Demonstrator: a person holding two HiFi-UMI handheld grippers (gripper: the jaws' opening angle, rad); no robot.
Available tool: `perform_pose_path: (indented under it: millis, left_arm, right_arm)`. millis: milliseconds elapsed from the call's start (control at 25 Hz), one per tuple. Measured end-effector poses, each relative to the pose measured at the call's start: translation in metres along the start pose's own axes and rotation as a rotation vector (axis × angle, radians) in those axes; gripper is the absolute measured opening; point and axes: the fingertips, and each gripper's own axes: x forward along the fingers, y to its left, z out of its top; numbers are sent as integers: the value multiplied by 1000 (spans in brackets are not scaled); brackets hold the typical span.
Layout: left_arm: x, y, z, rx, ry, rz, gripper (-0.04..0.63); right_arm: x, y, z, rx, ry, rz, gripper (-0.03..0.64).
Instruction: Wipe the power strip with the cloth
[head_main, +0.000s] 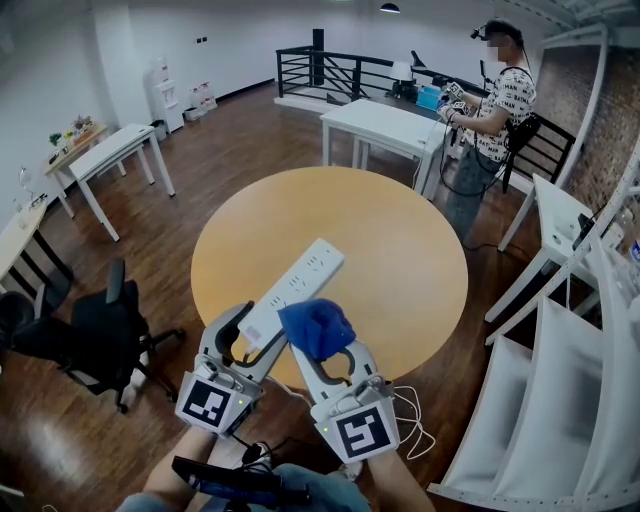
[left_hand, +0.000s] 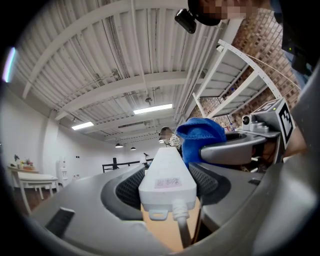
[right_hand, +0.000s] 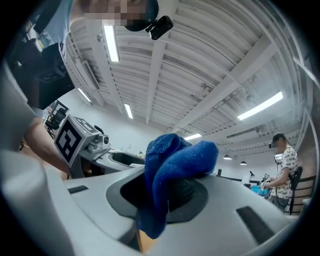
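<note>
Head view: left gripper (head_main: 255, 335) clamps the power strip (head_main: 300, 280) by its end; right gripper (head_main: 325, 348), just beside, grips the cloth (head_main: 315, 325).

The power strip (head_main: 297, 283) is a long white bar with its socket face up. It runs slantwise from the near edge of the round table (head_main: 400, 260) toward the table's middle. Its cable end sits between the jaws of the left gripper (head_main: 262, 325), which clamp its long sides, and a white cable leaves that end. The cloth (head_main: 316, 327) is blue and bunched into a loose wad, pinched in the right gripper (head_main: 325, 342). It sits against the strip's right side, near the cable end.
</note>
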Motion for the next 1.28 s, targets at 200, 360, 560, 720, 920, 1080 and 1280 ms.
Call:
perform_pose_path:
  millis: [200, 360, 560, 720, 920, 1080, 1280]
  left_arm:
    - [-7, -1, -1, -4, -8, -9, 279]
    - [-10, -3, 4, -3, -31, -29, 279]
    - [-14, -6, 11, -12, -56, -46, 279]
    - [-15, -9, 12, -20, -64, -56, 279]
    - [-19, -13, 14, -10, -70, -80, 278]
    - [-20, -18, 16, 7, -75, -94, 279]
    - [-19, -25, 17, 25, -73, -107, 279]
  right_arm:
    - [-1, 3, 5, -4, -35, -4, 77]
    - [-8, -24, 3, 47, -15, -53, 75]
    - [-20, -71, 5, 47, 3, -133, 75]
    - [-28, -95, 5, 40, 3, -160, 75]
    - [-25, -122, 12, -26, -38, -173, 75]
    - [-17, -128, 9, -50, 4, -153, 75]
    - [-6, -137, 10, -73, 8, -140, 75]
